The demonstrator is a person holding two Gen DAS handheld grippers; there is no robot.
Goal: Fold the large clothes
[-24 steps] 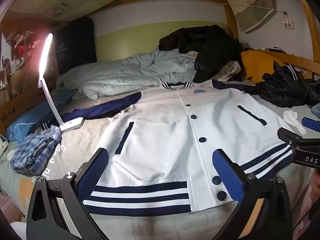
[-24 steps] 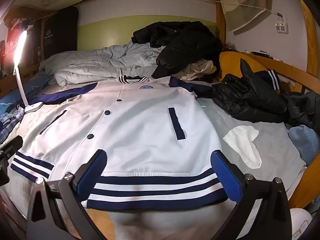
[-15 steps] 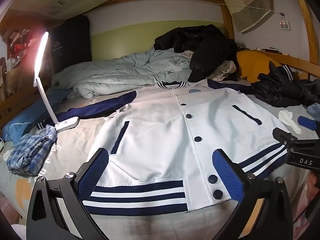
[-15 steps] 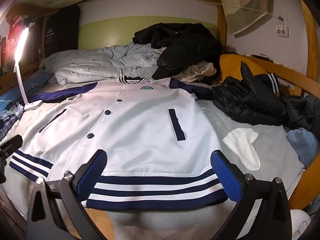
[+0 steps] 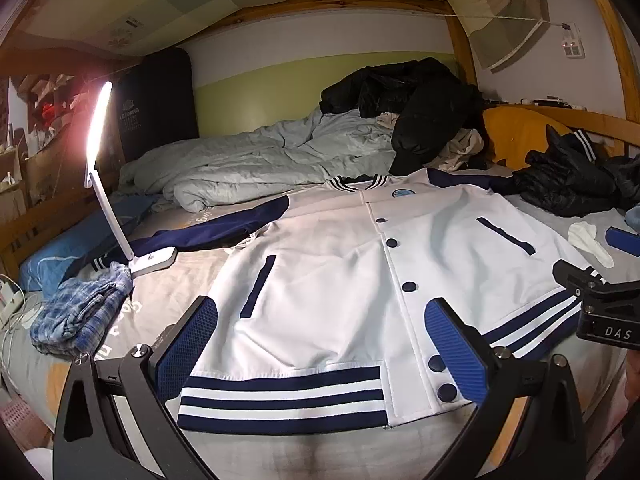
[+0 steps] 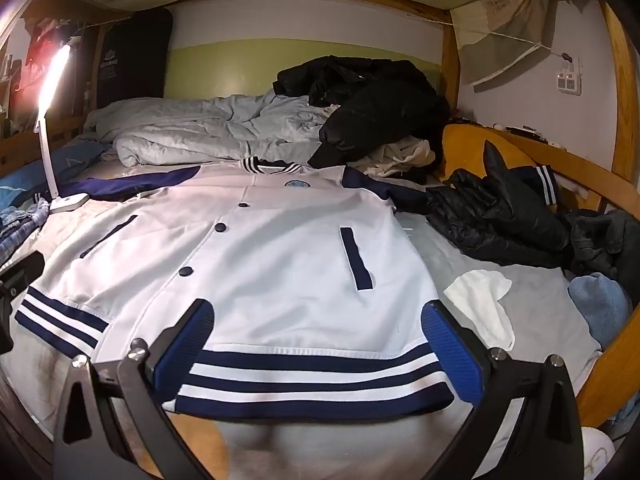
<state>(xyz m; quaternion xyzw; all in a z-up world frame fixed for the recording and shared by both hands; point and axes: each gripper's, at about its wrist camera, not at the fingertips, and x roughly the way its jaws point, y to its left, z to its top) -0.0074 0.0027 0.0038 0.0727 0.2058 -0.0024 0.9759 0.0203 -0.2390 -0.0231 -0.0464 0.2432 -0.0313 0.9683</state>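
Observation:
A white baseball jacket (image 5: 340, 272) (image 6: 272, 264) with navy sleeves, navy buttons and a striped hem lies spread flat, front up, on the bed. Its collar points to the far wall and its hem lies nearest me. My left gripper (image 5: 320, 352) hovers open above the hem's left half, with nothing between its blue pads. My right gripper (image 6: 320, 356) hovers open over the hem's right half, also holding nothing. The right gripper's body (image 5: 604, 304) shows at the right edge of the left wrist view.
A lit white desk lamp (image 5: 108, 184) stands on the bed by the left sleeve, beside a blue plaid cloth (image 5: 80, 308). A crumpled quilt (image 5: 256, 164) and black coats (image 5: 416, 108) fill the back. A black jacket (image 6: 504, 216), white cloth (image 6: 484, 304) and wooden rail (image 6: 580, 172) lie right.
Both grippers have drifted slightly, so the jacket sits a little differently in each view. The jacket itself has not moved and both jaws stay wide.

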